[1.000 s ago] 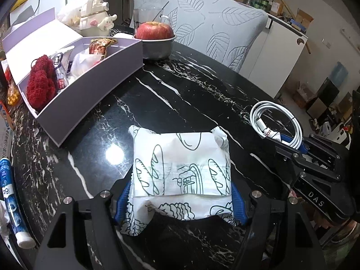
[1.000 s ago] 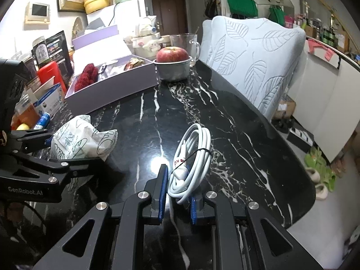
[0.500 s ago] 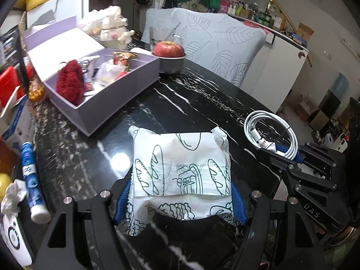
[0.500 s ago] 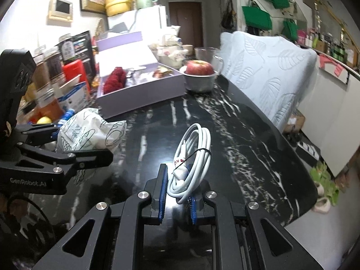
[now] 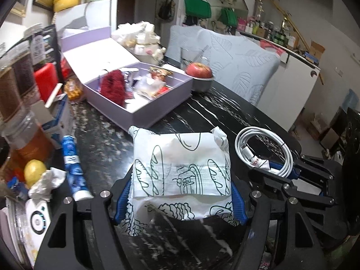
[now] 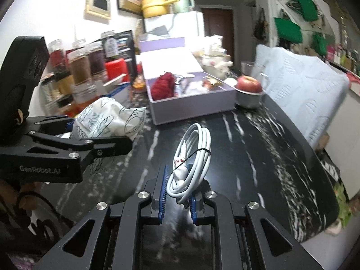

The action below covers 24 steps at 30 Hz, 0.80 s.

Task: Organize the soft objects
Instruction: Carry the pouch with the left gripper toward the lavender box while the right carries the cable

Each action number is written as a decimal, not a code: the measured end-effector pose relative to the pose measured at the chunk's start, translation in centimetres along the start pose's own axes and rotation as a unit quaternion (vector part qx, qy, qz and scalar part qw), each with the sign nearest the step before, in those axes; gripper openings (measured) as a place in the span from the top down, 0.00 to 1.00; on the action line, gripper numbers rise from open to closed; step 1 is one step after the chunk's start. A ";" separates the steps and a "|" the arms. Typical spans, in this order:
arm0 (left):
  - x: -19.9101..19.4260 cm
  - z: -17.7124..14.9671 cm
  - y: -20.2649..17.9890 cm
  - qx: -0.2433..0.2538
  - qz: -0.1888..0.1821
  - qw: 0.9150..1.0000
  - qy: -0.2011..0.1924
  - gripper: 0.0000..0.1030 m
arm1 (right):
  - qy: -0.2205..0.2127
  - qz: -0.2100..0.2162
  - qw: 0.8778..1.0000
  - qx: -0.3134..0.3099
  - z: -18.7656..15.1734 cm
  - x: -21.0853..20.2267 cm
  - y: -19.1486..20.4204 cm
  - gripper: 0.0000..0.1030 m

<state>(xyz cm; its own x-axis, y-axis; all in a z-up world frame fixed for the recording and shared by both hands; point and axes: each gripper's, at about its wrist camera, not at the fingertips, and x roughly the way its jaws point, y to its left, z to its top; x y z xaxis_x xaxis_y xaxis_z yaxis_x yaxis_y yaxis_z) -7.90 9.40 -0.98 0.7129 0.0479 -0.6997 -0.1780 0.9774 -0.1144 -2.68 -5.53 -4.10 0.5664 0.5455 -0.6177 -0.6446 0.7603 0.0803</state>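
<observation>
L gripper (image 5: 177,199) clamps the white crinkly paper-wrapped soft packet printed with green bread drawings (image 5: 180,166) across its width, blue pads (image 5: 122,199) pressing both sides; packet sits above the black white-veined marble table (image 5: 225,112). Judged light, squashy, wrapper slippery: hold low on the sides, gentle squeeze. R gripper (image 6: 177,199) is nearly closed on the white coiled cable tied with a thin black band (image 6: 193,155), pinched at its lower loop (floppy, light, coil may swing). Open lilac cardboard box (image 5: 157,110) lies at 12 o'clock from the packet, already part-filled w/ red fluffy bundle (image 5: 112,86). Bare tabletop between; clutter at 9 o'clock, table edge at 3 o'clock.
</observation>
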 end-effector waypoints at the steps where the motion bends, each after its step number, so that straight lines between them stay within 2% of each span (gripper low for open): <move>1: -0.4 0.1 0.4 -0.004 0.005 1.000 -0.005 0.31 | -0.003 0.005 1.000 -0.005 0.3 0.0 0.4 0.84; 10: -2.1 1.4 2.5 -0.023 0.030 0.999 -0.038 0.31 | -0.020 0.044 0.998 -0.039 3.0 0.5 2.0 0.84; 24: -2.2 4.6 3.6 -0.026 0.030 0.997 -0.067 0.31 | -0.042 0.055 0.996 -0.064 7.4 1.6 1.9 0.84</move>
<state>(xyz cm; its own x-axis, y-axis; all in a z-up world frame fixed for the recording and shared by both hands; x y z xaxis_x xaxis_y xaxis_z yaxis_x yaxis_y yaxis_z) -6.93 13.75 3.39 0.7831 0.1374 -0.6065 -0.2564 0.9598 -0.1137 0.80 -0.63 0.84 0.5257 0.6545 -0.5433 -0.7626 0.6456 0.0398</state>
